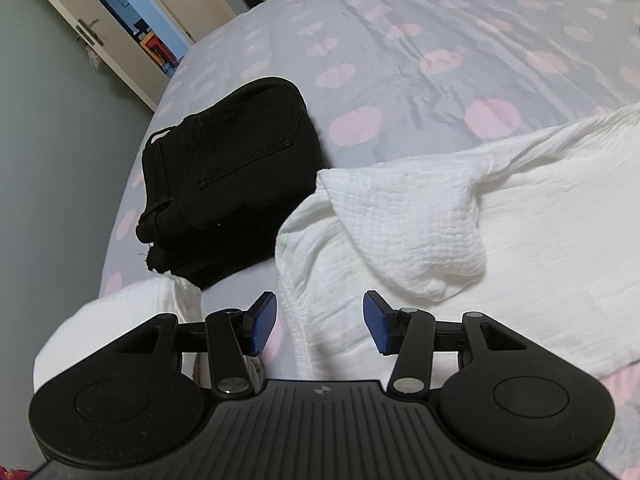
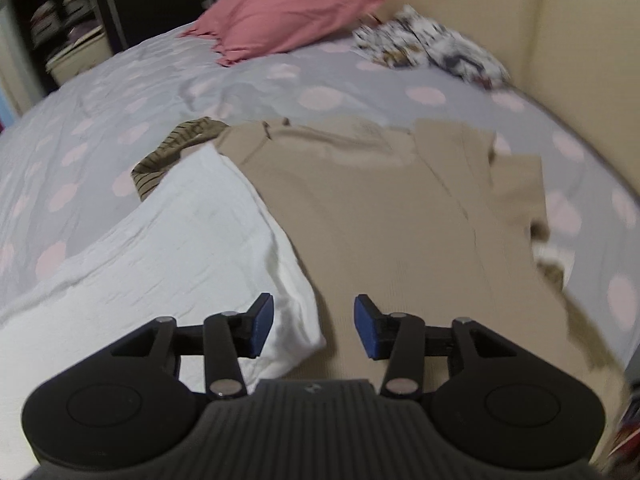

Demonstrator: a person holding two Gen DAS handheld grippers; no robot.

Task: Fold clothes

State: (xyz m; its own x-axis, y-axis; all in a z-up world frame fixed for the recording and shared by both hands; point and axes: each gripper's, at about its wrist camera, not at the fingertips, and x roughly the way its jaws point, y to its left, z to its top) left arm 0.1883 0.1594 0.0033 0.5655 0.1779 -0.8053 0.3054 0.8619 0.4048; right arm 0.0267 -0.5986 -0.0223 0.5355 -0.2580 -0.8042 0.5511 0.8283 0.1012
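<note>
A white crinkled garment (image 1: pixel 460 216) lies spread on the bed, one corner folded over on itself. My left gripper (image 1: pixel 320 322) hovers open above its near edge, with nothing between the blue pads. In the right wrist view the same white garment (image 2: pixel 160 248) lies at the left, overlapping a beige garment (image 2: pixel 380 208) spread flat. My right gripper (image 2: pixel 314 330) stands open over the line where the two meet, holding nothing. A striped olive cloth (image 2: pixel 172 152) pokes out beyond them.
Folded black trousers (image 1: pixel 228 176) sit near the bed's left edge. A pink pillow (image 2: pixel 288 16) and a patterned cloth (image 2: pixel 432 44) lie at the far end by the beige wall (image 2: pixel 560 32). The grey sheet (image 1: pixel 400 40) has pink dots. A door (image 1: pixel 92 36) stands past the bed.
</note>
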